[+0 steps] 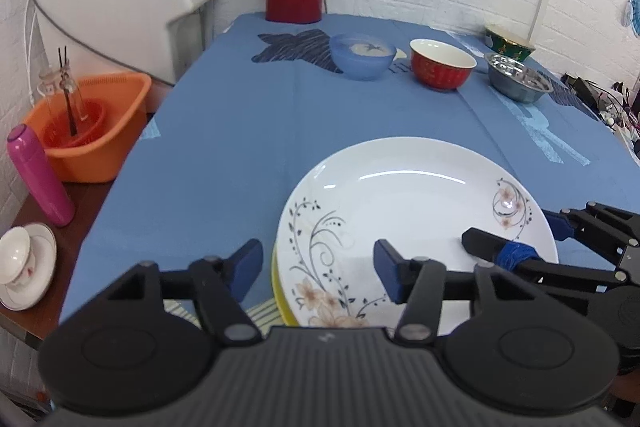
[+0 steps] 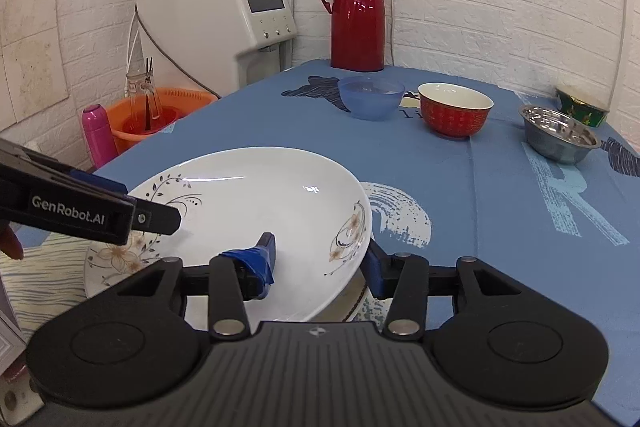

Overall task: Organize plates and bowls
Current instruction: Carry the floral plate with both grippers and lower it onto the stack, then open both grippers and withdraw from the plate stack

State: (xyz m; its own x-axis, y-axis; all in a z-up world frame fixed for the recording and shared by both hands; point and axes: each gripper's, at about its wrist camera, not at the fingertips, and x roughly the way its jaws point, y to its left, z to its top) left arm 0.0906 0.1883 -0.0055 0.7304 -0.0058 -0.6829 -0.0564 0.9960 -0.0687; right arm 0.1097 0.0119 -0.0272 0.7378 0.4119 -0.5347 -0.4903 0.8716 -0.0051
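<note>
The left gripper (image 1: pixel 318 269) is angled downward, its fingers spread astride the near-left rim of the white floral plate (image 1: pixel 408 211), no pad seen pressing. The right gripper (image 2: pixel 322 259) straddles the plate's right rim; one finger, wrapped in blue tape, lies over the glossy surface, the other outside the edge, and contact cannot be confirmed. The plate sits on a stack with a yellow plate (image 1: pixel 278 291) beneath, on the blue-clothed bench (image 1: pixel 224 147). "GenRobot.AI" is read on the left gripper's side.

"GenRobot.AI", white lettering, is showing on the left gripper (image 2: pixel 160 217); other printing is staying too blurred to read.
</note>
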